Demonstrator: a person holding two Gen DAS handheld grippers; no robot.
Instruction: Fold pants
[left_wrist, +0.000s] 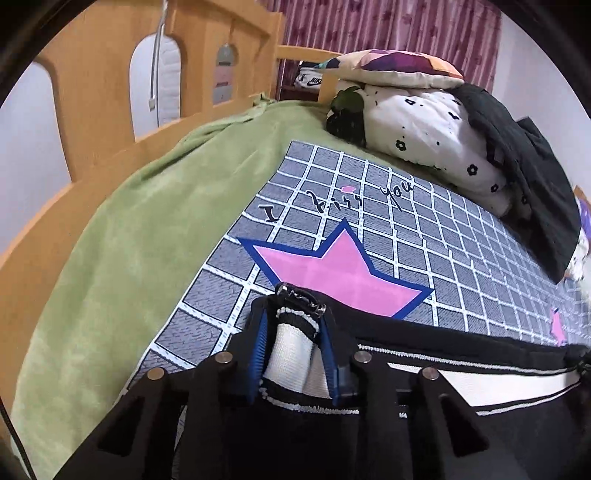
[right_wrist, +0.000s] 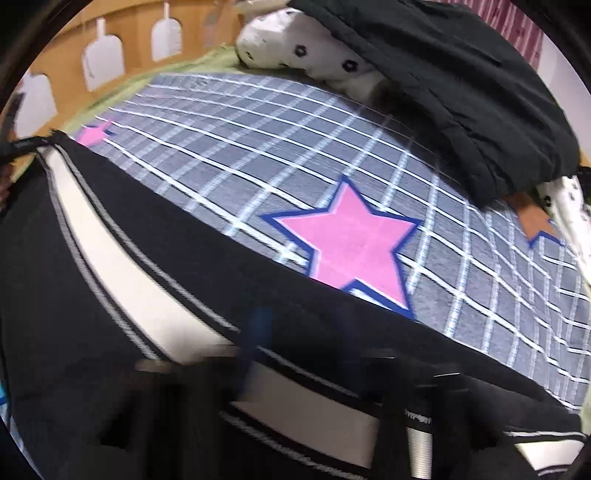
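On the bed (left_wrist: 122, 258), pants (left_wrist: 461, 350) lie flat. My left claw (left_wrist: 295, 325) grasps 1 bunched cuff; my right claw (right_wrist: 295, 332), blurred, is clenched over black cloth, hold unconfirmed. Risk: uneven lift from 1 slipping grip, skewing the fold.

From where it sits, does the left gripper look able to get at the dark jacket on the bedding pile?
Probably not right now: the left gripper is shut on the pants. The grid sheet towards the dark jacket is otherwise unobstructed.
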